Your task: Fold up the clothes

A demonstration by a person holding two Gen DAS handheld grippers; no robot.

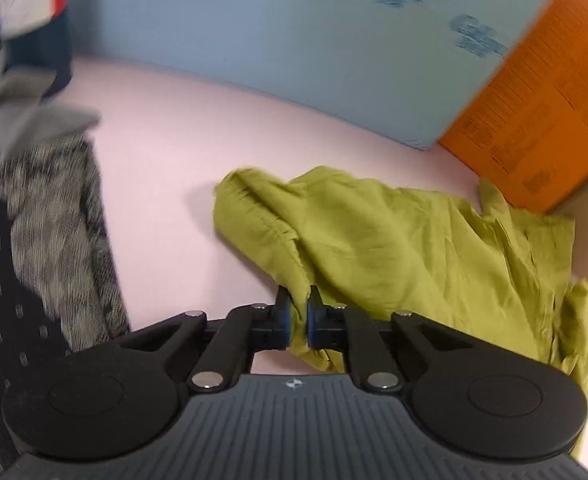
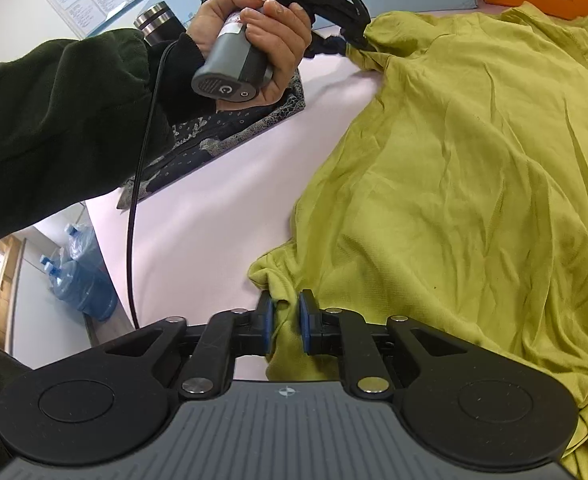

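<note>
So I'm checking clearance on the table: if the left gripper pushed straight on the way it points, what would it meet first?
The left gripper is already shut on the green shirt, so more of that cloth comes first; the blue board stands well behind, though depth is hard to judge.

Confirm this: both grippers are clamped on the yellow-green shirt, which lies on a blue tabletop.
Wrong on the colour: the tabletop is pale pink, as the left wrist view shows. The left gripper and right gripper are indeed clamped on the yellow-green shirt.
</note>
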